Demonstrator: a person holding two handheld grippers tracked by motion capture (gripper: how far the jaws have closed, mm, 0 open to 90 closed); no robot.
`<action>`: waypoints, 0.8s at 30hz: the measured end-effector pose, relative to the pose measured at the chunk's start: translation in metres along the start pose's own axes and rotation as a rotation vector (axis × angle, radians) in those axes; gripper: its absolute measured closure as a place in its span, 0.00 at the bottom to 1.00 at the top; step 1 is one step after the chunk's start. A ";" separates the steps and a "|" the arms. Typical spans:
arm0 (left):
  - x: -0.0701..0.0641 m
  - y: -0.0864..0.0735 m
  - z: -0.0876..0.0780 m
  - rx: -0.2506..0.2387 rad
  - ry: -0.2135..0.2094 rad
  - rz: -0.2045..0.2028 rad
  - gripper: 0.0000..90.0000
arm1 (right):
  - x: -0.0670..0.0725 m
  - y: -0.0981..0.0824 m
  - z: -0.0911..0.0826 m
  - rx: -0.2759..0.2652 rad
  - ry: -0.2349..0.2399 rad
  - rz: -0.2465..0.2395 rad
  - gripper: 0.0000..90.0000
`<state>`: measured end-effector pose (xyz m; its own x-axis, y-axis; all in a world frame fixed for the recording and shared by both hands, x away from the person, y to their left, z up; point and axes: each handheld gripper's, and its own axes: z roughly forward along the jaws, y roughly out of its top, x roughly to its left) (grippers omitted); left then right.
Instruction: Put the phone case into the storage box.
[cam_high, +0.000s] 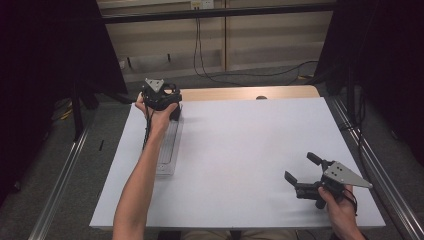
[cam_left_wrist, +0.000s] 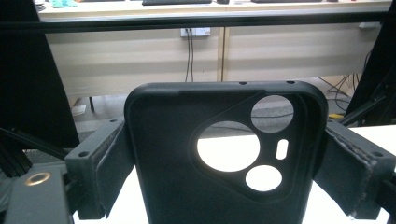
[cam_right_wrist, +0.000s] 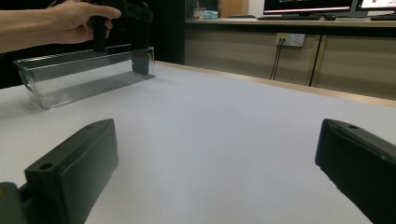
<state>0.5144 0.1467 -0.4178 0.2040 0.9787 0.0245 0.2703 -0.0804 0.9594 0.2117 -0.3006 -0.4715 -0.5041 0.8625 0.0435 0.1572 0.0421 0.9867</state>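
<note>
Phone case (cam_left_wrist: 187, 177) clamped between left tool (cam_left_wrist: 224, 154) jaws, seemingly upright

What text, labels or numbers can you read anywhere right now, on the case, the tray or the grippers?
None can be read.
Black phone case held between the left gripper jaws: plain, no print or logo.
Clear tray: no label.
Right gripper, open over the white table: no marking.
Monitors at the back: lit, but their content is too small and blurred to read.

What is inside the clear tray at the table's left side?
The clear tray looks empty along its visible length. The left gripper with its phone case hides the far end.
</note>
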 end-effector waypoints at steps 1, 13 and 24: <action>0.001 0.000 0.000 0.004 -0.002 0.008 0.14 | 0.000 0.000 0.000 0.002 0.001 -0.001 0.00; 0.001 0.000 0.003 -0.006 -0.012 0.004 0.11 | 0.001 0.000 0.001 0.004 0.003 0.005 0.00; 0.004 0.001 0.006 -0.015 -0.029 0.007 0.11 | 0.000 0.000 0.001 0.000 -0.001 0.007 0.00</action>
<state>0.5215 0.1495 -0.4183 0.2329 0.9722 0.0234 0.2550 -0.0842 0.9633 0.2128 -0.3000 -0.4720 -0.5022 0.8633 0.0502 0.1610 0.0364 0.9863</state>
